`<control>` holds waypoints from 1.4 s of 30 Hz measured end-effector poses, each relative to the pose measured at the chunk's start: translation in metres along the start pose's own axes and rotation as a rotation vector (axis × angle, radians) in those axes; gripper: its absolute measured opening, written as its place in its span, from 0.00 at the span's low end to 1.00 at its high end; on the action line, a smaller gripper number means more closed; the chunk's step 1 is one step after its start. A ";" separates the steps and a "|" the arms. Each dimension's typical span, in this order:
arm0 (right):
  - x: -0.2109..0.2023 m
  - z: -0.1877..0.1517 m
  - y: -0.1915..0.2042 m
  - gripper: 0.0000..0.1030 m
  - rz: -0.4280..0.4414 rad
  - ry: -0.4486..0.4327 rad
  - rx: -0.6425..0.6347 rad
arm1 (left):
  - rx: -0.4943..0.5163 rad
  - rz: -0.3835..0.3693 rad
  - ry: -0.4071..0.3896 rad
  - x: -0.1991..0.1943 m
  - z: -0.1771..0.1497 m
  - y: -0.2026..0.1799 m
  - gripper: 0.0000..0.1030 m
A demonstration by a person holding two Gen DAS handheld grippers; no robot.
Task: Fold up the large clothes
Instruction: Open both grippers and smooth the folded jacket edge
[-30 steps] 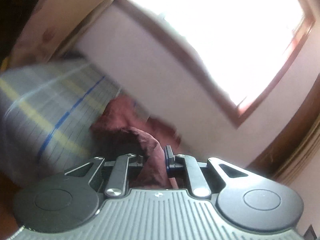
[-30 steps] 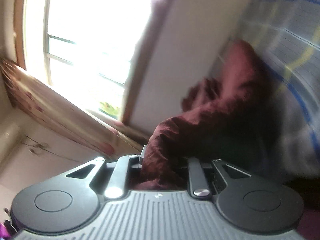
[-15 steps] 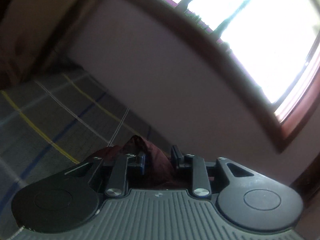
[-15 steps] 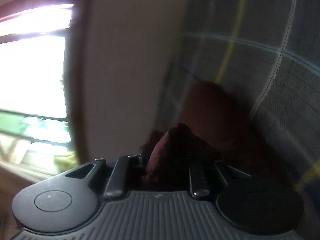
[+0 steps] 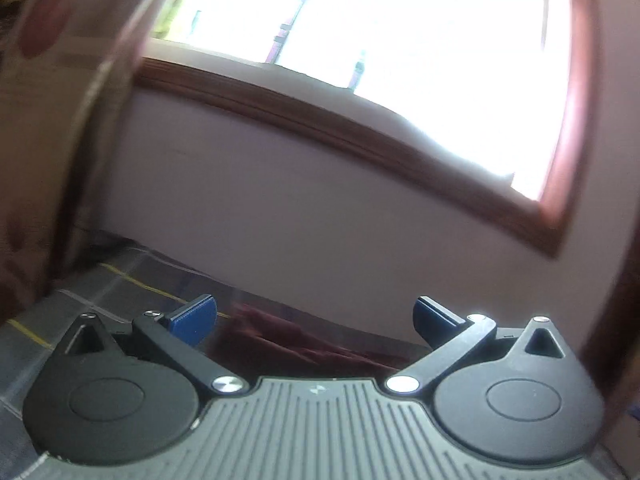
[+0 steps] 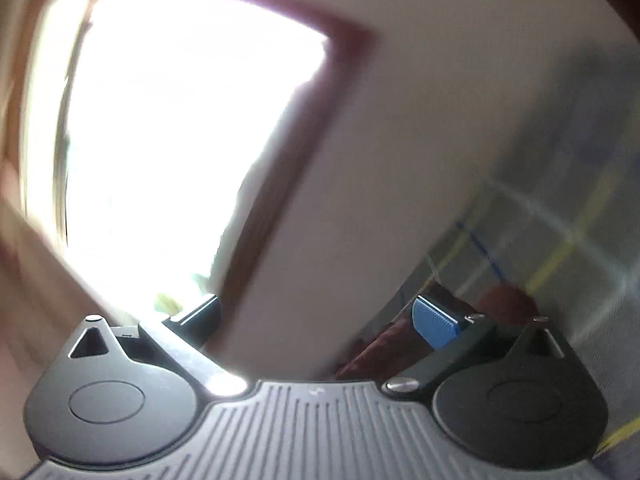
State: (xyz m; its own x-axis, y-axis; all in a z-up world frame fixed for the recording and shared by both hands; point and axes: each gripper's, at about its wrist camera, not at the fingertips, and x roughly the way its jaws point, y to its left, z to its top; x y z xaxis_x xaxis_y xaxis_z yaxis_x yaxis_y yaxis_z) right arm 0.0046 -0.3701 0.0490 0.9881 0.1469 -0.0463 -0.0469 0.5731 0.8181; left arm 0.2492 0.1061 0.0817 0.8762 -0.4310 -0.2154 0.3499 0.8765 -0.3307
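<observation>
my left gripper (image 5: 314, 314) and right gripper (image 6: 316, 314) both hang with fingers spread wide, holding nothing; the maroon cloth (image 5: 296, 340) lies low on the checked sheet (image 5: 120, 280), its long axis running along the wall (image 5: 320, 216) under the window (image 5: 380, 40), close ahead

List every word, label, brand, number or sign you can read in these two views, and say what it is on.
No readable text in either view.
Left tool body: one small pale emblem on the ribbed plate, a logo shape, no letters.
Right tool body: the same small mark, blurred, unreadable.
Garment, checked sheet, wall and window: no print, label or sign visible.
</observation>
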 end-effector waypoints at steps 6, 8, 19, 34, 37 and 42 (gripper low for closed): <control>0.086 -0.086 0.101 0.49 -0.229 0.184 -0.794 | 0.298 -0.131 0.101 0.025 -0.020 -0.087 0.87; 0.117 -0.099 0.107 0.41 -0.256 0.245 -0.893 | 0.450 -0.128 0.127 0.051 -0.032 -0.114 0.80; 0.213 -0.130 0.048 0.36 -0.410 0.431 -1.005 | 0.293 -0.050 0.445 0.188 -0.095 -0.034 0.76; 0.242 -0.122 -0.031 0.38 -0.384 0.505 -0.596 | 0.040 -0.095 0.432 0.199 -0.118 0.022 0.77; 0.245 -0.117 -0.039 0.38 -0.376 0.505 -0.546 | 0.023 -0.096 0.438 0.201 -0.117 0.026 0.77; 0.235 -0.103 -0.050 0.40 -0.309 0.490 -0.429 | -0.020 -0.085 0.381 0.189 -0.114 0.032 0.70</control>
State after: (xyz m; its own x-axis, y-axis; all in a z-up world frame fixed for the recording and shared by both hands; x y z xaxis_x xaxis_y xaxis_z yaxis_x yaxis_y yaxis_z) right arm 0.2236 -0.2814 -0.0617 0.7907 0.2140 -0.5735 0.0714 0.8983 0.4336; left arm 0.3880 0.0279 -0.0747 0.6575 -0.5537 -0.5109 0.4057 0.8316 -0.3792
